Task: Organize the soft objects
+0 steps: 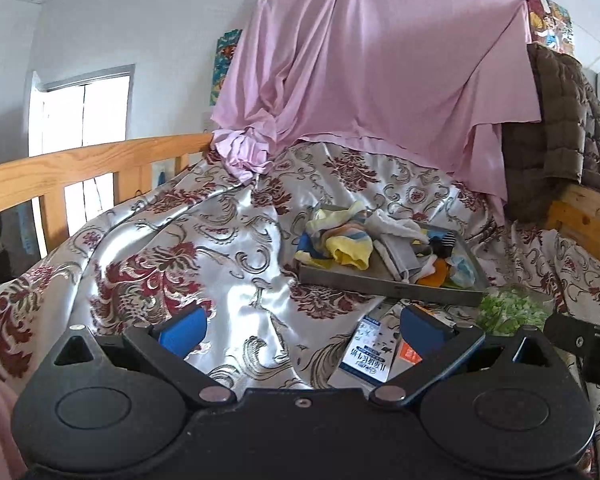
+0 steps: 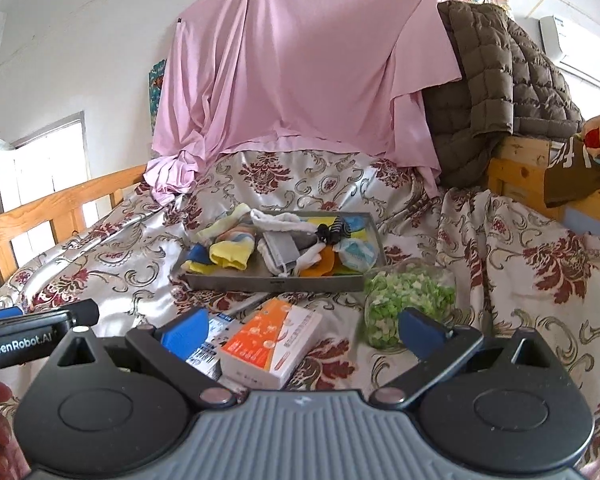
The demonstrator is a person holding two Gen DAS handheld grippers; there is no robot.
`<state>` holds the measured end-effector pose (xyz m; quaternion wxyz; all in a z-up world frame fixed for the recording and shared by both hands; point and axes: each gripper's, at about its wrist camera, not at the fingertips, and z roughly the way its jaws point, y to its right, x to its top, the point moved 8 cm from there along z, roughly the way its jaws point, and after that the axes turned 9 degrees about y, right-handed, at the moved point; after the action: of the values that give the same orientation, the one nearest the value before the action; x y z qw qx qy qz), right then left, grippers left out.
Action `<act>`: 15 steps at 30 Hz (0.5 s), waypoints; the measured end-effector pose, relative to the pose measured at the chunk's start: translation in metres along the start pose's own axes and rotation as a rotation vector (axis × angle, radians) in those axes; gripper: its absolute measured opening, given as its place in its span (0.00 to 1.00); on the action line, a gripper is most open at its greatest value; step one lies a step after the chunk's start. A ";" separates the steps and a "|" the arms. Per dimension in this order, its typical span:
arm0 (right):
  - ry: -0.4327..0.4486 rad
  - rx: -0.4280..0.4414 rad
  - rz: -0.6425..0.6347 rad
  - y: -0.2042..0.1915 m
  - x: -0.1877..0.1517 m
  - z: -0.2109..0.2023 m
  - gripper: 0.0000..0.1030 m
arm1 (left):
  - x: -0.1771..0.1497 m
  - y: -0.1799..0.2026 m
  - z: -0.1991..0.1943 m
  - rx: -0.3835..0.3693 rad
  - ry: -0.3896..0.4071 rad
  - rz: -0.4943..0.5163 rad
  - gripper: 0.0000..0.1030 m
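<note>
Tray [image 2: 278, 282] of socks [image 2: 236, 250] sits on bed [image 2: 112, 256], far from both grippers, w/ boxes between. Socks jumbled: yellow, blue, white, orange. Left gripper [image 1: 300, 330] & right gripper [image 2: 300, 328] both wide, empty.

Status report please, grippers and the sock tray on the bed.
Left gripper open, empty. Right gripper open, empty. Socks heaped in grey tray, untouched. Orange box and bag of green bits lie in between.

An orange box [image 2: 271, 342] and a jar of green pieces [image 2: 408, 300] lie on the floral bedspread [image 2: 520, 264].
</note>
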<state>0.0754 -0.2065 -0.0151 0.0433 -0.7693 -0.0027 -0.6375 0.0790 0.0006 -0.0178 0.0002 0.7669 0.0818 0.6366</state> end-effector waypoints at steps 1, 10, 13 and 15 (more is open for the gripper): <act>-0.003 0.003 0.001 -0.001 -0.002 -0.001 1.00 | 0.000 -0.001 -0.001 0.005 0.000 -0.001 0.99; -0.028 0.010 -0.011 -0.007 -0.010 -0.002 1.00 | -0.006 -0.005 -0.002 0.035 -0.033 -0.009 0.99; -0.044 0.004 -0.007 -0.006 -0.012 0.001 1.00 | -0.007 -0.004 -0.001 0.038 -0.043 0.004 0.99; -0.056 -0.004 -0.007 -0.005 -0.014 0.003 1.00 | -0.009 -0.003 0.000 0.041 -0.050 0.010 0.99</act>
<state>0.0752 -0.2010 -0.0292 0.0393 -0.7870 -0.0053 -0.6157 0.0773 0.0027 -0.0268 -0.0164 0.7829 0.0910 0.6152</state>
